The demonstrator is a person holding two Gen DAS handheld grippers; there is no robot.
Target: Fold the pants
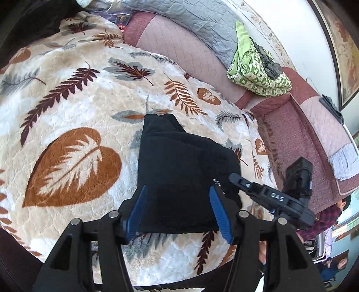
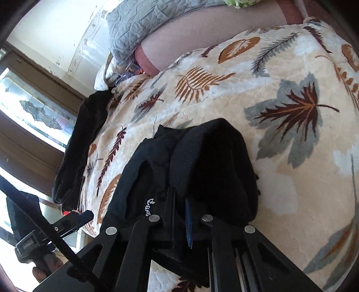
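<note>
While your left gripper (image 1: 178,210) hangs with its two blue pads spread wide over the near edge of the pants (image 1: 179,177), your right gripper (image 2: 180,215) is pinched nearly closed on a fold of the same black cloth, low in the centre of the right wrist view. One pair of pants is in play, bunched into a dark, partly folded bundle at centre frame in both views, with a small white embroidered mark (image 2: 149,207) showing just left of the right gripper's fingers. From the left wrist view, your right gripper appears at lower right, reaching to the bundle's right edge.

The pants lie on one cream plush blanket (image 1: 74,107) printed with brown, maroon and grey leaves. A second dark garment (image 2: 78,152) is heaped along the blanket's left edge in the right wrist view. Beyond, in the upper part of the left wrist view, a pink-and-maroon sofa (image 1: 186,51) carries one grey quilt (image 1: 190,18) and one green patterned cloth (image 1: 251,67). Two people (image 1: 323,215) can be seen at the lower right edge. A window (image 2: 27,107) fills the left side of the right wrist view.
</note>
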